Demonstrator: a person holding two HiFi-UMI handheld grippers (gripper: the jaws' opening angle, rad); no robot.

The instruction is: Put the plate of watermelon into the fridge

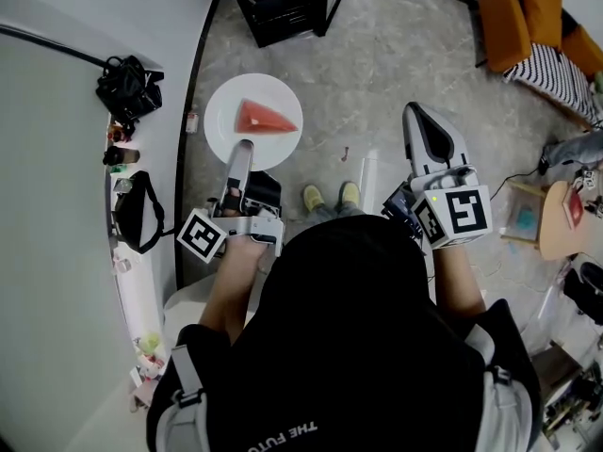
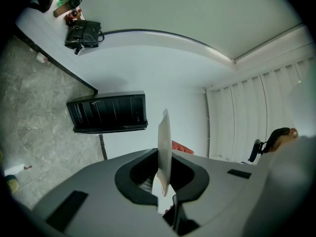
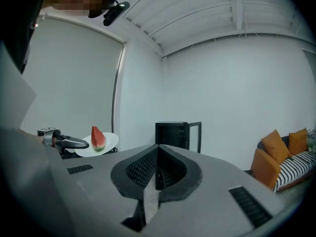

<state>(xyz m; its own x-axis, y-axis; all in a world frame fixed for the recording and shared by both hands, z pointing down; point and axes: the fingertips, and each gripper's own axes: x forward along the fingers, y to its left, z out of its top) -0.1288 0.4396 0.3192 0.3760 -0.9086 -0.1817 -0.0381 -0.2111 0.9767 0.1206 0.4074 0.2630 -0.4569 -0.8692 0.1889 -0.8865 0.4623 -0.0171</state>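
The left gripper (image 1: 243, 149) is clenched on the near rim of the white plate (image 1: 224, 111); in the left gripper view the plate stands edge-on between the two jaws, which press on it from both sides; the slice of watermelon (image 1: 265, 118) lies on the middle of the plate. The right gripper (image 3: 157, 163) has its jaws pressed together with nothing between them. The plate hangs in the air over the grey floor (image 1: 396, 73), near the black fridge (image 1: 283, 3), not inside it; the fridge door stands open. Farther to the right there is an orange sofa (image 1: 523, 12).
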